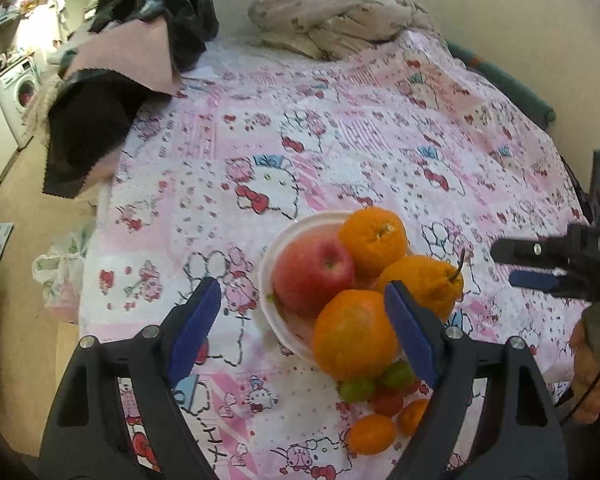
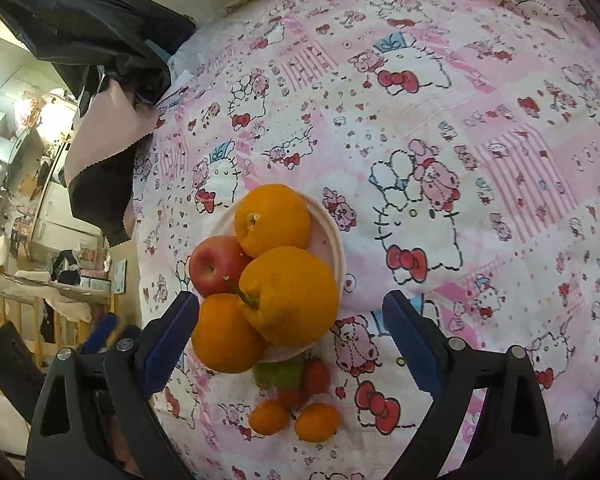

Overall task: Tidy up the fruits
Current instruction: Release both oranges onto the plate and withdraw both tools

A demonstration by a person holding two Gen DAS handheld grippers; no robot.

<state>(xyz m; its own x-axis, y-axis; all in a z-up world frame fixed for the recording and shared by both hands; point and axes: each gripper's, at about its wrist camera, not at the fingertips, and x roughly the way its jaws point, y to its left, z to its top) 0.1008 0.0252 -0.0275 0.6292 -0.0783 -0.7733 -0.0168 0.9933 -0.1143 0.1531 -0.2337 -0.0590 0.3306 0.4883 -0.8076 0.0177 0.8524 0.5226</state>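
Both grippers hang over the bedspread (image 1: 340, 128), tilted down at the fruit. Left gripper (image 1: 304, 328): jaws spread wide, nothing pinched between the blue pads. Right gripper (image 2: 290, 340): jaws spread too, holding nothing. Nearest, loose on the cloth, sit two small oranges (image 2: 316, 420), with red and green small fruits (image 2: 292, 376) just behind them, touching the bowl's near edge. Then the white bowl (image 2: 332, 240), piled full: a near orange (image 1: 354, 332) in front, a stemmed orange (image 1: 424, 284) beside it, a red apple (image 1: 314, 272) to the left, and a far orange (image 1: 374, 240) at the back. Farther off, dark clothing (image 1: 92, 128) drapes over the left edge, and a crumpled blanket (image 1: 332, 20) lies at the far end by the wall.
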